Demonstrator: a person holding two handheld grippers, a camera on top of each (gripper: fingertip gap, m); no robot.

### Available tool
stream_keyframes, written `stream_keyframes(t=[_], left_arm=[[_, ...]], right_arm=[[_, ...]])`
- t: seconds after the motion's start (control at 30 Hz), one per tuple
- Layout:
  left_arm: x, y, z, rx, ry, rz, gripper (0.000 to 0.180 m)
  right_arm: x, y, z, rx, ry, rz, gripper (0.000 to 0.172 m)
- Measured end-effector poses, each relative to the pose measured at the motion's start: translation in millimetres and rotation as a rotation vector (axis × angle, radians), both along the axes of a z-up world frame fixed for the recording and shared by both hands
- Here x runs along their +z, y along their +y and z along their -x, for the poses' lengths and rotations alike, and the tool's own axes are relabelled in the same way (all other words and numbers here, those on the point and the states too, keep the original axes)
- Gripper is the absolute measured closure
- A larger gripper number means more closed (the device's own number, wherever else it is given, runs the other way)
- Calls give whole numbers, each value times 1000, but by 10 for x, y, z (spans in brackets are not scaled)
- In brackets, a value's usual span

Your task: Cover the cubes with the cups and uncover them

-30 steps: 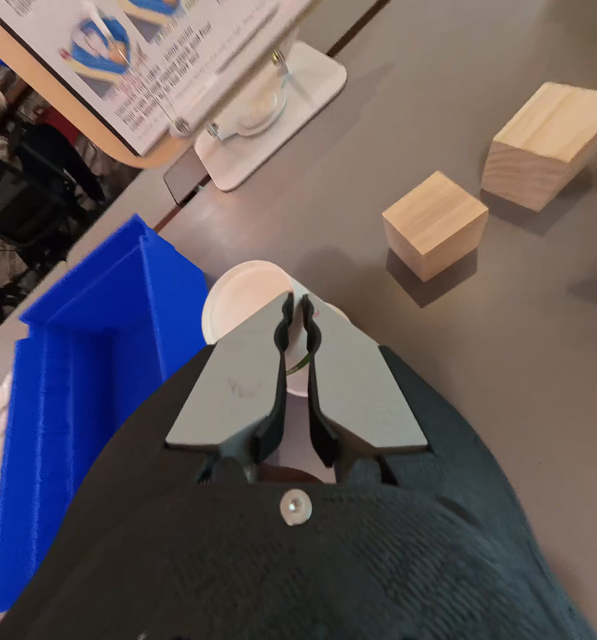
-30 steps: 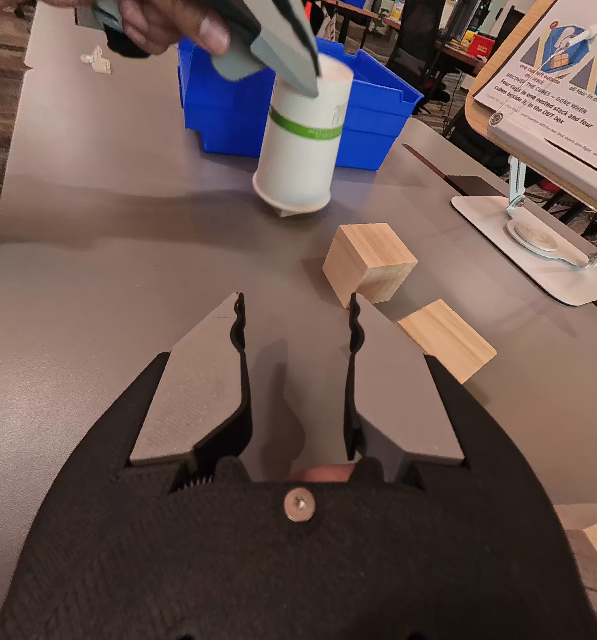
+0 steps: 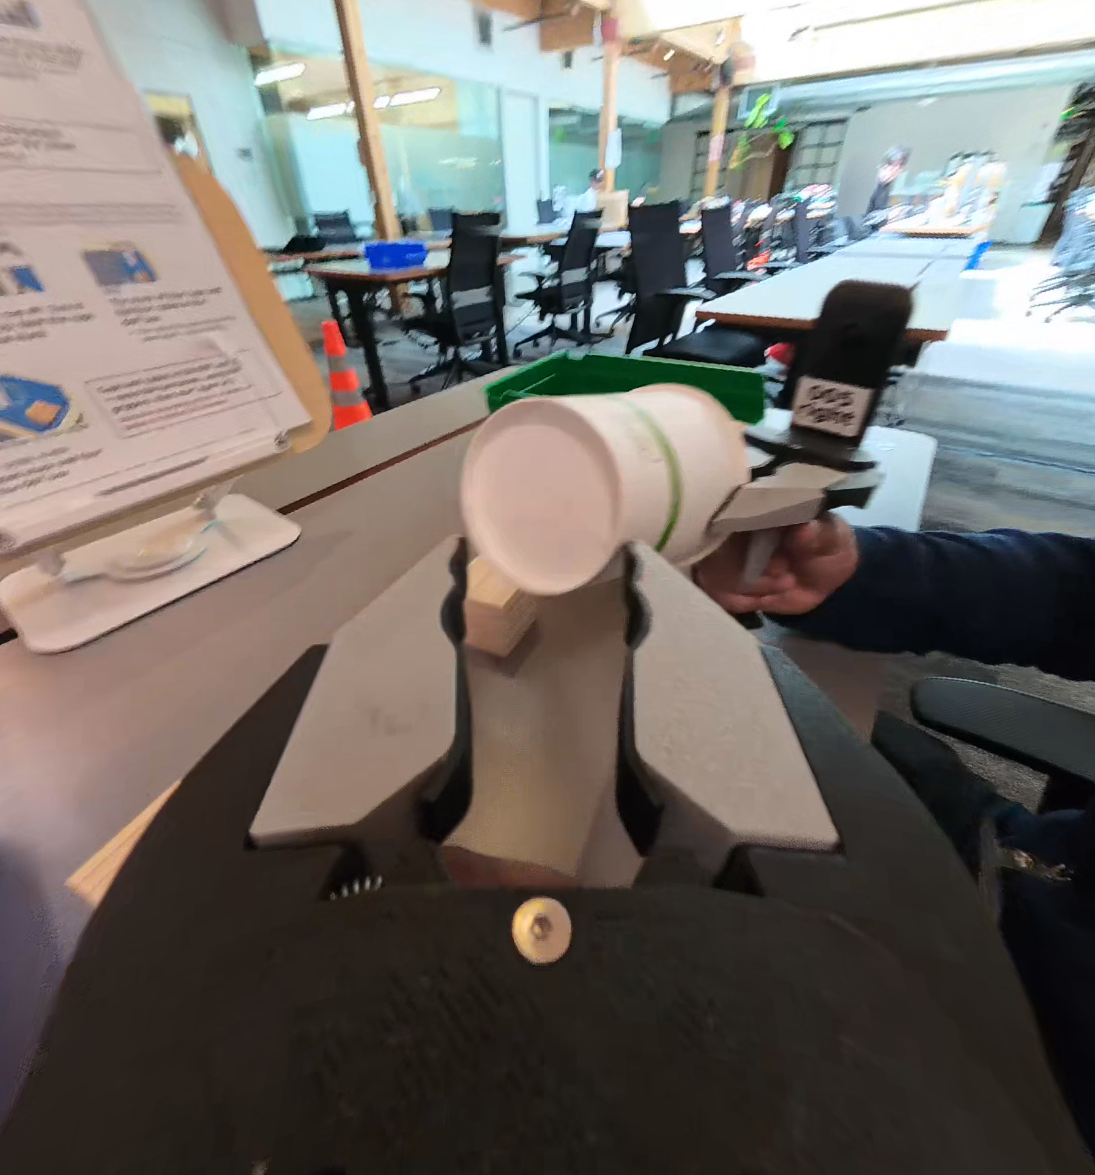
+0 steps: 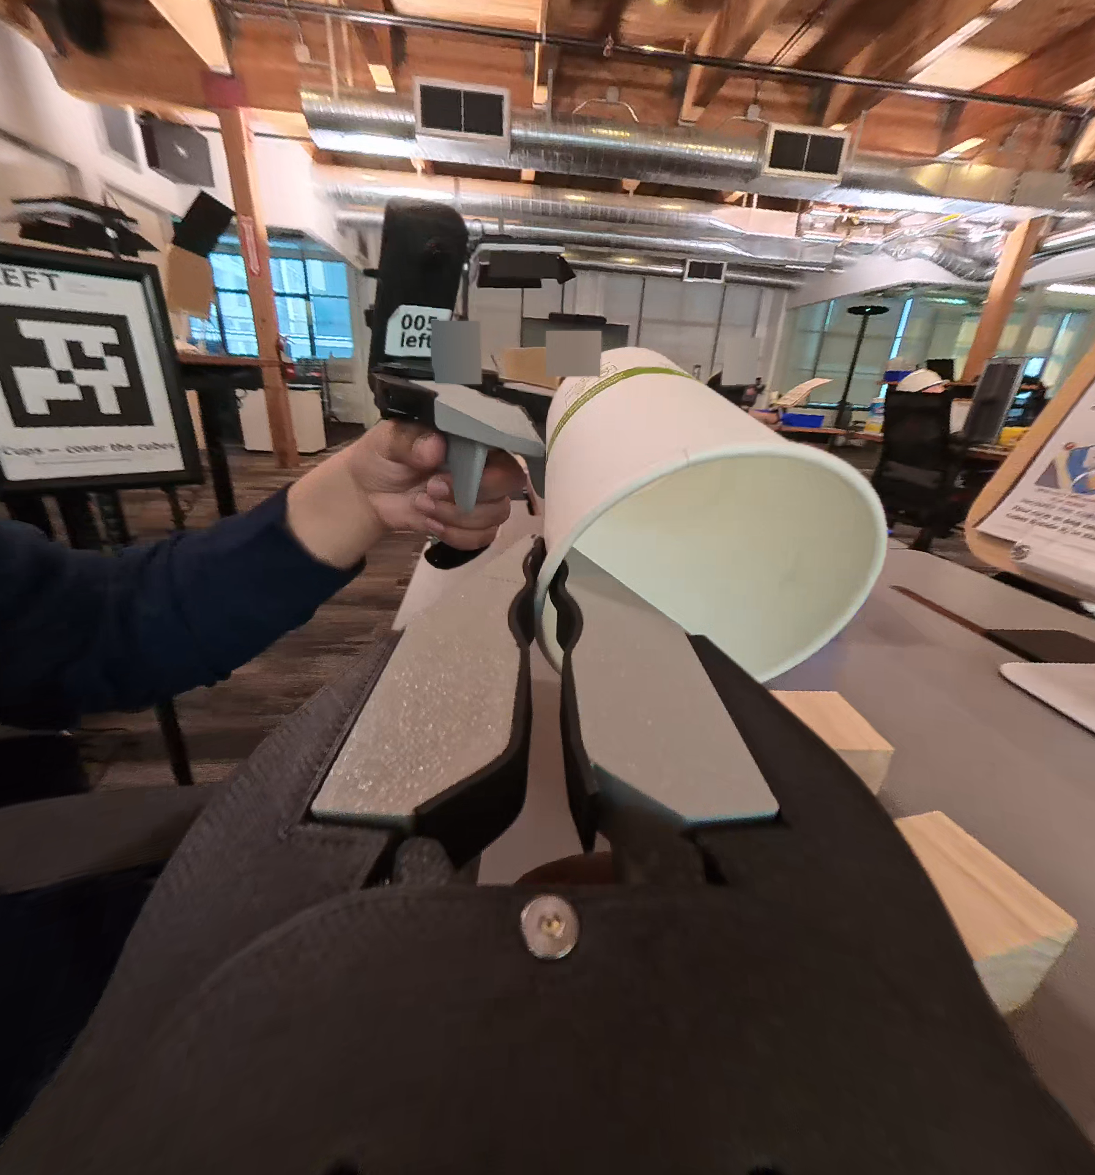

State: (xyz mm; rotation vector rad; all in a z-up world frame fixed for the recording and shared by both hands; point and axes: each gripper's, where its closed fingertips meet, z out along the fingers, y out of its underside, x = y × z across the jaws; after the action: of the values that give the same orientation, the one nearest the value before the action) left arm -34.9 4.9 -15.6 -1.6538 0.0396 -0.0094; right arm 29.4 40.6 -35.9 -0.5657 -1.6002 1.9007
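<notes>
Looking along the left gripper [image 3: 542, 591], left wrist view: jaws stand apart w/ nothing clamped. A white paper cup [image 3: 596, 489] w/ a thin green band hangs on its side just past the tips, flat base toward the cam, above the grey table [image 3: 151, 687]. The right gripper [image 3: 723, 521] holds it from the far side, w/ a hand [image 3: 780, 572] on its handle. A wooden cube [image 3: 494, 613] sits on the table below the cup, seen between the left fingers [image 3: 392, 687] but not touching them. Paper sheet on a stand [image 3: 87, 254] at left; green bin [image 3: 627, 381] behind the cup at the table's far edge.

Right wrist view: right gripper [image 4: 548, 610] is clamped on the cup [image 4: 691, 508] – one pad outside the wall, one inside, pinching the rim. Cup is off the table, tilted, open mouth toward the cam. Left gripper [image 4: 532, 445] sits by the cup's base end in a hand [image 4: 405, 483] w/ dark sleeve; its tips are partly hidden by the cup, so contact can't be told here. Two more wooden cubes [image 4: 837, 725] [image 4: 977, 890] lie on the table at right, near the gripper body. Framed marker board [image 4: 68, 369] stands at left.
</notes>
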Motion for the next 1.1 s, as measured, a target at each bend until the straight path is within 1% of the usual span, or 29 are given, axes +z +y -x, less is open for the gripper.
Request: stream_keyframes(t=[0.03,0.07,0.1,0.13,0.2,0.23,0.3,0.37,0.43,0.5,0.53,0.6,0.63,0.7,0.77,0.83,0.9,0.93,1.0,1.03,1.1], left_arm=[[-26,-4,79,18,-14,25,123],[-26,-6,147,29,-26,30,118],[-8,-4,225,50,-33,18,120],[20,1,318,79,-33,-8,129],[36,50,456,86,-48,-77,133],[-11,117,512,70,-97,-96,135],[-188,343,600,45,-207,-84,137],[-354,640,648,47,-228,-59,140],[-458,936,657,75,-157,-42,140],[-499,1143,571,76,-61,-68,144],[-526,1199,492,59,-29,-73,151],[-613,1209,311,-7,55,-46,151],[-673,1186,323,13,73,-40,156],[-802,1138,342,14,70,13,157],[-801,1106,449,54,43,19,157],[-802,1099,515,63,-34,28,157],[-833,1103,552,70,-81,51,155],[-840,1104,571,82,-74,49,155],[-866,1102,597,108,-22,57,157],[-891,1105,599,114,2,69,157],[-939,1118,584,115,37,96,157]], right_arm=[[3,2,3,-20,15,-12,172],[8,12,14,-47,31,-22,172],[9,37,35,-86,48,-40,172],[9,70,55,-139,72,-71,172],[59,133,43,-269,181,-161,172],[81,137,12,-331,251,-231,172],[122,96,-76,-431,388,-355,172],[159,67,-140,-484,458,-390,172],[200,115,-156,-539,488,-385,172],[273,182,-241,-582,524,-357,172],[322,215,-316,-604,550,-347,172],[426,342,-459,-682,580,-323,172],[480,422,-530,-717,580,-301,172],[568,594,-627,-767,540,-297,172],[668,835,-662,-834,461,-352,172],[720,1093,-636,-860,301,-451,172],[641,1373,-603,-851,51,-592,172],[635,1518,-630,-862,-39,-652,172],[752,1768,-715,-911,-102,-746,172],[759,1844,-755,-898,-158,-789,172],[688,1905,-837,-815,-320,-815,172]])
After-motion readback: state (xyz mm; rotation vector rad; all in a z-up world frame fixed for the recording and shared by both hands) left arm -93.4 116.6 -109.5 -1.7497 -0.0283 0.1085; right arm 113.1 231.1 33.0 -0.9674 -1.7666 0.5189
